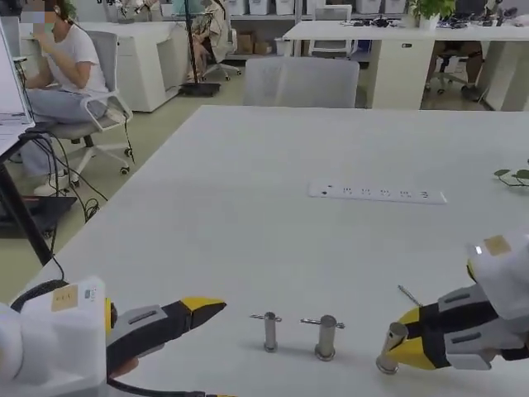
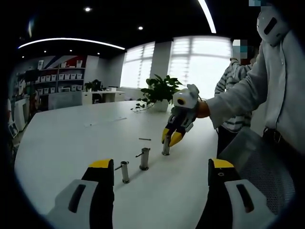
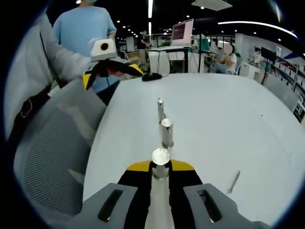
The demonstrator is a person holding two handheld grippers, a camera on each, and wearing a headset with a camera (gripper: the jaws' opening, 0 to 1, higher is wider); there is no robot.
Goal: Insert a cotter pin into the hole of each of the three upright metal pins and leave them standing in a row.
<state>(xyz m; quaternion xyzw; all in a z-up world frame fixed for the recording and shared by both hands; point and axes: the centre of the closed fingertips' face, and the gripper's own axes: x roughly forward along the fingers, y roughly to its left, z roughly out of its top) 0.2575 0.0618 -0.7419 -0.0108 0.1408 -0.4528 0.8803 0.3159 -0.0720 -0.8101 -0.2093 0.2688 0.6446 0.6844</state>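
Observation:
Three upright metal pins stand in a row near the table's front edge. The left pin (image 1: 270, 331) and the middle pin (image 1: 325, 336) each carry a cotter pin through the top. My right gripper (image 1: 395, 347) is shut on the third pin (image 1: 388, 341), whose round top (image 3: 160, 156) shows between its yellow jaws. A loose cotter pin (image 1: 409, 295) lies on the table just behind it. My left gripper (image 1: 202, 308) hovers left of the row, its jaws (image 2: 161, 164) open and holding nothing. In the left gripper view the row (image 2: 144, 159) lies ahead, with the right gripper (image 2: 172, 137) at its far end.
A white power strip (image 1: 378, 194) lies mid-table. Plant leaves (image 1: 517, 175) reach in at the right edge. A grey chair (image 1: 302, 81) stands at the far side, and a mesh chair (image 3: 52, 148) beside the table's near edge. A person (image 1: 70, 62) sits far left.

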